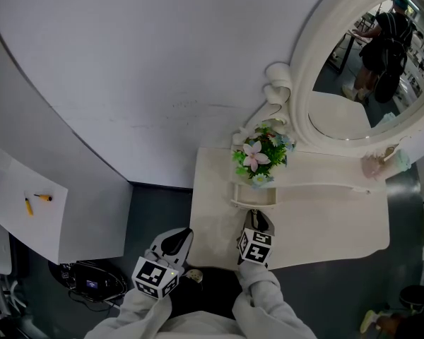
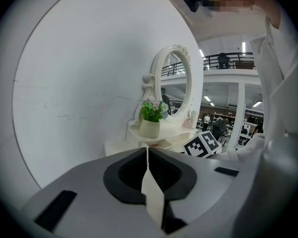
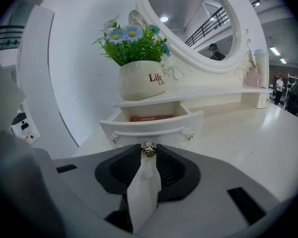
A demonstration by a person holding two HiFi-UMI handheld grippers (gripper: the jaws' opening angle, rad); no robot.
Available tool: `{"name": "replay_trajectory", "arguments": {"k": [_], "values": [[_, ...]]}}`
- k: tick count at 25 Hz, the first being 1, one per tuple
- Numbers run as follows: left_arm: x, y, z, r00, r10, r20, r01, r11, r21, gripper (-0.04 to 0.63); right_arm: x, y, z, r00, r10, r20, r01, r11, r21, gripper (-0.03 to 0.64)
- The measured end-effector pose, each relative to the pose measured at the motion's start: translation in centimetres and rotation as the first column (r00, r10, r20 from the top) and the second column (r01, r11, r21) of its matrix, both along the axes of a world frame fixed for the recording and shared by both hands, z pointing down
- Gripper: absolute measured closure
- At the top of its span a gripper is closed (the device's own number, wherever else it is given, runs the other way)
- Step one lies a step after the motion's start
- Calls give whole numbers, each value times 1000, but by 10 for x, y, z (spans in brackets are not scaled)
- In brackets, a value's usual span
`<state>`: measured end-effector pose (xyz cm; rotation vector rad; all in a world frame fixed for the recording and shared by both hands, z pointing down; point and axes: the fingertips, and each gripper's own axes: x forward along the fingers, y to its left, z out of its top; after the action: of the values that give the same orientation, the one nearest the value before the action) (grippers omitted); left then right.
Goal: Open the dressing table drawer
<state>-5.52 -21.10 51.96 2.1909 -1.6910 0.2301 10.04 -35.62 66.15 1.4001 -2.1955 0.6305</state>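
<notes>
The small white drawer point(image 3: 151, 125) under the shelf of the dressing table point(image 1: 325, 224) stands pulled partly out, with a red item point(image 3: 150, 118) lying inside it. Its metal knob point(image 3: 148, 149) sits pinched between the tips of my right gripper point(image 3: 148, 151), which is shut on it. In the head view the right gripper point(image 1: 256, 217) reaches to the drawer point(image 1: 254, 195) from the table's front edge. My left gripper point(image 1: 178, 237) hangs off the table's left front corner, and in its own view the left gripper point(image 2: 147, 150) is shut on nothing.
A cream pot of artificial flowers point(image 3: 139, 78) stands on the shelf right above the drawer. An oval mirror point(image 1: 367, 69) rises behind the shelf, with a small bottle point(image 3: 260, 68) at the shelf's right end. A curved white wall point(image 1: 162, 69) backs the table. A grey side desk point(image 1: 28, 210) lies at the left.
</notes>
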Motion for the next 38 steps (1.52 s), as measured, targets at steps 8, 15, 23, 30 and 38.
{"name": "replay_trajectory", "arguments": {"k": [8, 15, 23, 30, 38], "values": [[0, 0, -1, 1000, 23, -4, -23, 1000, 4, 571, 1, 6, 0, 1000, 8, 1, -8, 1000, -3, 505], [3, -1, 0, 999, 45, -12, -45, 999, 0, 571, 2, 11, -1, 1000, 13, 3, -13, 1000, -2, 505], [3, 0, 2, 998, 54, -20, -54, 999, -2, 571, 4, 13, -1, 1000, 20, -1, -20, 1000, 4, 503], [8, -3, 1, 996, 82, -28, -82, 997, 7, 571, 0, 21, 2, 998, -18, 56, 20, 999, -32, 360], [23, -10, 0, 986, 162, -38, -161, 986, 28, 571, 13, 35, -13, 996, -25, 86, 24, 1000, 8, 339]]}}
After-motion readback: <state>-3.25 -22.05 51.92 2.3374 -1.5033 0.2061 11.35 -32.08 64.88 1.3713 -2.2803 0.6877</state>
